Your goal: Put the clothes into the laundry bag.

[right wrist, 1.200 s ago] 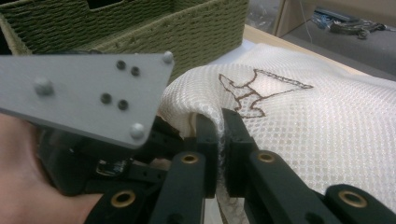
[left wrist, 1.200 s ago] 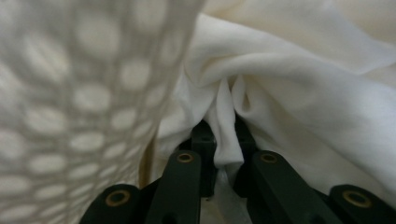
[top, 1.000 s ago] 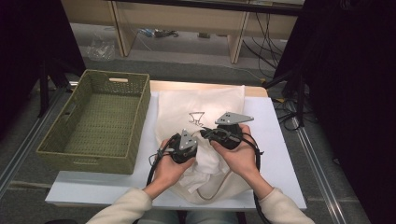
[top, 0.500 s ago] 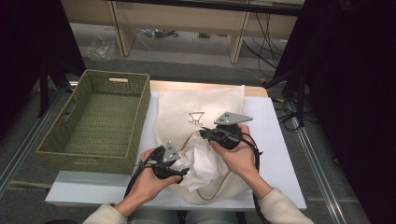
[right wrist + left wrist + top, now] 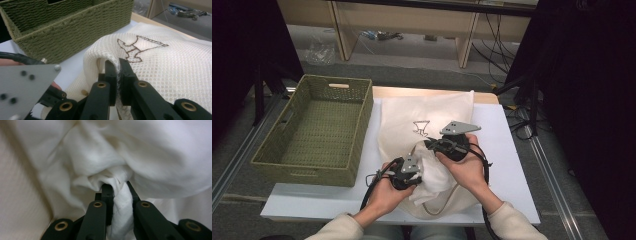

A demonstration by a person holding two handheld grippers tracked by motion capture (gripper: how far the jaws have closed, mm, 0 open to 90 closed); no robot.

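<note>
The white cloth [image 5: 125, 157] sat bunched in the mouth of the mesh bag [image 5: 437, 112] at the near middle of the desk [image 5: 512, 150], right of the woven basket [image 5: 312, 135]. It looked light, limp and easily crumpled, best pinched at a gathered fold. The left gripper [image 5: 406, 172] had just been closing and clamped such a fold, having moved back in from nearer the basket half a second earlier. The right gripper [image 5: 117, 72] pinched the bag's mesh rim, unmoved.
</note>
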